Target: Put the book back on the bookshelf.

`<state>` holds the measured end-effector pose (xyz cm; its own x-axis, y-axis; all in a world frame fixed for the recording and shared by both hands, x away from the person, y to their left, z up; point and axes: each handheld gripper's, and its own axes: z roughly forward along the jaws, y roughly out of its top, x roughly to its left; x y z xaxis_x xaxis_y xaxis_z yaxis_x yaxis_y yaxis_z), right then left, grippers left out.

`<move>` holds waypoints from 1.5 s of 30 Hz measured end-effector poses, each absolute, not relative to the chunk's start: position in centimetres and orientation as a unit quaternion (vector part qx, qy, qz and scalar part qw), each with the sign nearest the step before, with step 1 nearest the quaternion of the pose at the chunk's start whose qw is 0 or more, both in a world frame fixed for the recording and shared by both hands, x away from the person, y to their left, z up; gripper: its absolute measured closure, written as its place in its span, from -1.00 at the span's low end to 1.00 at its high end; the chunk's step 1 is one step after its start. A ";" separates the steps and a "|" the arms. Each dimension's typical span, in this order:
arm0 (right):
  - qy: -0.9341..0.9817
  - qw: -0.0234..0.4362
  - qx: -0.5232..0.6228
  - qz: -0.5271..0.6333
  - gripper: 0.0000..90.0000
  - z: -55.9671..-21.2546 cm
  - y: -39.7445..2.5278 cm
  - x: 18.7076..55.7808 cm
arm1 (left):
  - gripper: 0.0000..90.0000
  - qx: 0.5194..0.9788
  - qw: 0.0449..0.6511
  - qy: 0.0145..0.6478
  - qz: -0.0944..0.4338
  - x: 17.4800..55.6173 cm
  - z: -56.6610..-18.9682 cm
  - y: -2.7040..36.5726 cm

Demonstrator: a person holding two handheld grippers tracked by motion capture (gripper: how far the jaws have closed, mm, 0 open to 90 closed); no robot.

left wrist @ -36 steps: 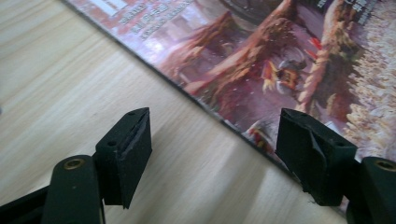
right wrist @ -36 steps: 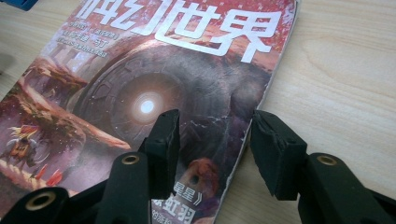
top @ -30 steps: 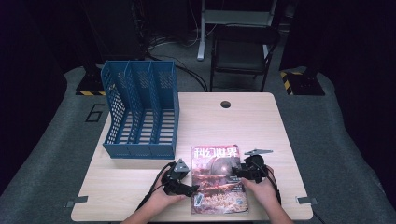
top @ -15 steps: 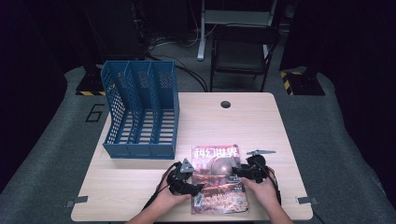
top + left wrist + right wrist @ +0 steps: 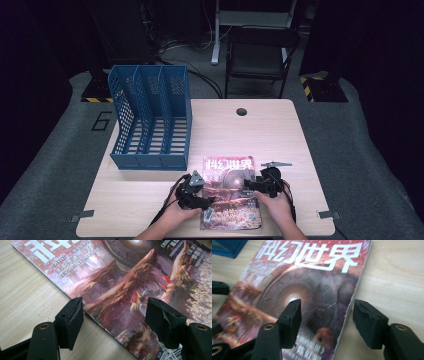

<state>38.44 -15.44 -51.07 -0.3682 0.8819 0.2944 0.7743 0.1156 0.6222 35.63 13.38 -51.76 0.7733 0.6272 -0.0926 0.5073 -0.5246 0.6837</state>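
Now we see the magazine lying flat at the near edge of the surface, right of middle, its title end pointing to the far side. The left hand-held gripper sits at the magazine's left edge, and in its own view the jaws stand wide apart, one over the bare wood, the other over the cover, with the magazine's edge running between them and nothing gripped. The right hand-held gripper is at the magazine's right edge; in its view its jaws also stand wide, one above the cover and one above the wood, the page edge between them.

Compared with a second ago, we find the left hand-held gripper has moved in from just beside the magazine's left edge to straddle it, and it sits a little nearer to us. The right one has kept its place at the right edge. The magazine has not shifted.

The blue file rack stands on the far left part of the surface, well apart from the magazine, where it stood before.
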 end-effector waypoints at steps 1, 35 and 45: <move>0.744 0.084 0.555 0.362 -0.13 -51.1 -15.3 38.6 | -0.32 0.865 0.370 0.327 0.087 35.5 -51.9 13.5; 0.702 0.038 0.573 0.421 0.01 -49.7 -15.9 38.6 | -0.32 0.859 0.379 0.333 0.092 35.2 -52.1 13.6; 0.703 0.021 0.560 0.439 0.05 -48.8 -15.9 37.9 | -0.32 0.856 0.386 0.331 0.095 35.1 -52.3 13.7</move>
